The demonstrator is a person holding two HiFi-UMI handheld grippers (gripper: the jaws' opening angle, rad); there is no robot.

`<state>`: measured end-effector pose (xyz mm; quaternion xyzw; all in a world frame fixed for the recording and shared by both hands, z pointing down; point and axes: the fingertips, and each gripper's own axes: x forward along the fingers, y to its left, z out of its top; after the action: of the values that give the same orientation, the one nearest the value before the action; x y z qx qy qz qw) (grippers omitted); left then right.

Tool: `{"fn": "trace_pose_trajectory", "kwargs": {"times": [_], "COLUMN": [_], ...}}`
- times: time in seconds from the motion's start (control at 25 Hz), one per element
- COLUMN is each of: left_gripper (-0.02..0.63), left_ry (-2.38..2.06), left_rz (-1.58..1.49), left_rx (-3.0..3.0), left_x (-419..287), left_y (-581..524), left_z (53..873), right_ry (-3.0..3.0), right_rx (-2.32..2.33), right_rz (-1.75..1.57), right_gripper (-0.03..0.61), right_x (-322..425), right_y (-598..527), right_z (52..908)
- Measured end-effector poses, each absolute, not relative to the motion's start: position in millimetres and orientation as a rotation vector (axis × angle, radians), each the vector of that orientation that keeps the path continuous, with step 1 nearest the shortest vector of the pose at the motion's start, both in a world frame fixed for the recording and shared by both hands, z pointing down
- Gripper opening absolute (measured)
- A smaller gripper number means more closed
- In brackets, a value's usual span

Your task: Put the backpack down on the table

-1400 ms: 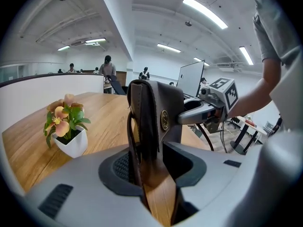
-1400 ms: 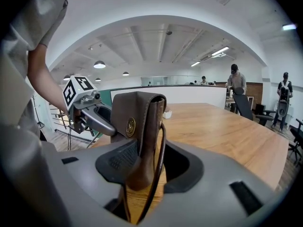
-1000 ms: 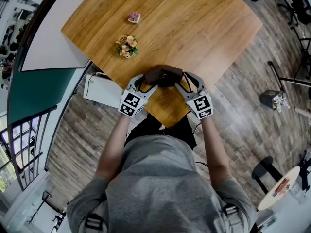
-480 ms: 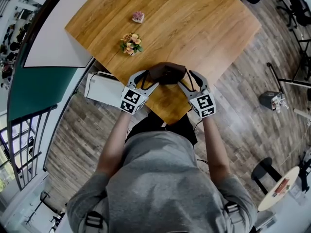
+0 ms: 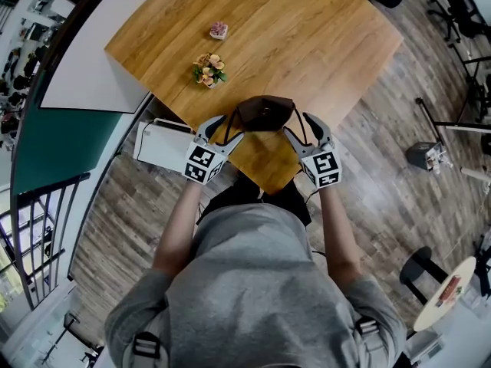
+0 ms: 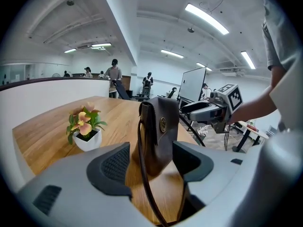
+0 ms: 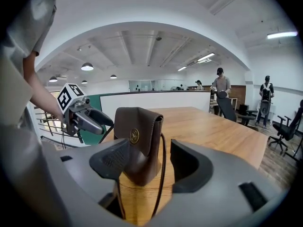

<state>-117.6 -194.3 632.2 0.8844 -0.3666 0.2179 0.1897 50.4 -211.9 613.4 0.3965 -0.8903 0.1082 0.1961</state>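
A small brown leather backpack [image 5: 265, 112] stands upright on the wooden table [image 5: 307, 37], near its front corner. My left gripper [image 5: 220, 126] is just left of it and my right gripper [image 5: 306, 126] just right, both open. In the left gripper view the backpack [image 6: 158, 131] stands a little beyond the gripper [image 6: 151, 161], and a thin dark strap [image 6: 140, 174] runs loose between the jaws. The right gripper view shows the backpack [image 7: 137, 141] in front of the gripper [image 7: 149, 162], with a strap [image 7: 162, 164] hanging through the gap. No pad presses on anything.
A small potted flower [image 5: 209, 70] and a pink ornament [image 5: 219, 30] sit farther back on the table. A white box [image 5: 161, 144] stands on the floor under the table's left edge. Office chairs [image 5: 453, 10] and a stand [image 5: 426, 156] are off to the right.
Both grippers have risen a little and their jaws have spread wider. The backpack stays standing in the same spot on the table.
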Motion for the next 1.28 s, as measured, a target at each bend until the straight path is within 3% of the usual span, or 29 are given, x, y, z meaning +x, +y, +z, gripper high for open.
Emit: {"fn": "trace_pose_trajectory", "kwargs": {"times": [0.32, 0.52, 0.6, 0.72, 0.92, 1.28], "left_gripper": [0.285, 0.268, 0.225, 0.094, 0.029, 0.023], "left_ry": [-1.019, -0.971, -0.968, -0.972, -0.946, -0.936], "left_rz": [0.602, 0.588, 0.561, 0.516, 0.497, 0.505], "left_rx": [2.531, 2.584, 2.606, 2.633, 2.656, 2.660], "left_x": [-118.8, -118.7, -120.8, -123.7, -124.0, -127.4], "left_y": [-175.4, -163.4, -157.9, -151.0, -137.5, -123.0], "left_z": [613.0, 592.9, 582.4, 569.7, 561.7, 556.7], "right_ry": [-2.484, -2.518, -2.517, -2.493, -2.485, -2.504], "right_rx": [1.176, 1.169, 1.152, 1.134, 1.105, 1.105], "right_rz": [0.303, 0.309, 0.300, 0.264, 0.222, 0.194], "right_gripper": [0.247, 0.130, 0.075, 0.008, 0.008, 0.008], "right_x": [58.7, 52.5, 48.2, 43.4, 37.9, 35.4], "right_y": [-186.8, -170.4, -161.1, -150.3, -135.0, -124.8], "right_z": [598.9, 586.8, 585.6, 584.9, 578.4, 560.6]}}
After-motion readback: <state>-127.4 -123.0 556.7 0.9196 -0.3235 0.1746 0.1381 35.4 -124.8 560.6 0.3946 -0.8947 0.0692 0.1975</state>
